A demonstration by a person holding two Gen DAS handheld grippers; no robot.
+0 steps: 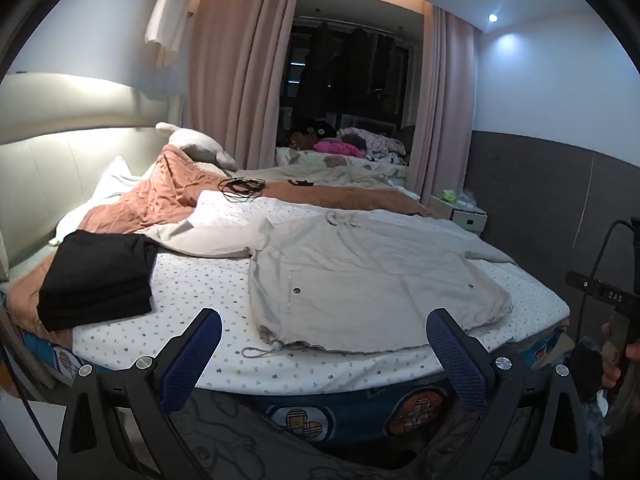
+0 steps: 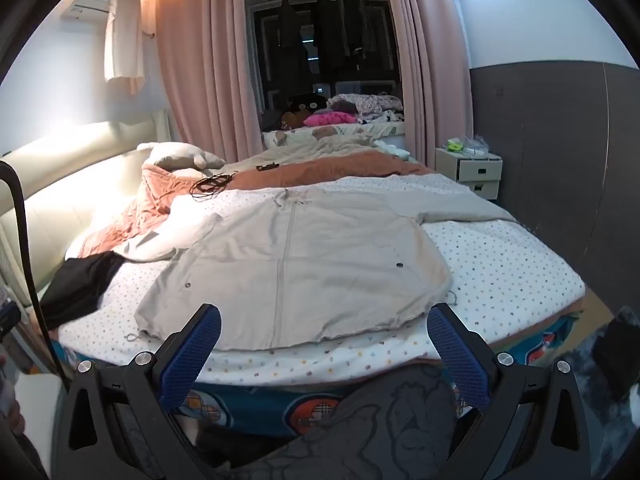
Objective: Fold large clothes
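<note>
Lying flat and spread out, front up, the large beige zip-front jacket (image 1: 360, 280) with dark snap buttons covered the middle of the bed (image 1: 192, 292), on a white sheet with small coloured dots. Its hem sat near the foot edge, the hem drawstring (image 1: 260, 351) trailing onto the sheet, collar toward the far side. One sleeve ran off toward the rust-orange quilt (image 1: 160, 200), the other toward the bed's right edge.

Left gripper (image 1: 324, 344), black with blue textured pads, hovered over the foot edge, jaws wide apart, nothing between them, not touching the jacket. Right gripper (image 2: 324, 340), same build, was also fully apart and empty, held just short of the hem, clear of the fabric.

A folded black garment (image 1: 96, 276) lay on the left part of the bed, well apart from the jacket in the left wrist view. A tangle of thin dark cord (image 1: 240, 188) rested farther back on the sheet. Pink curtains (image 1: 240, 72) framed a dark window behind. A small white bedside drawer unit (image 2: 472, 172) stood right of the bed. At the left view's right edge, a hand (image 1: 618, 360) gripped the other tool's handle.
</note>
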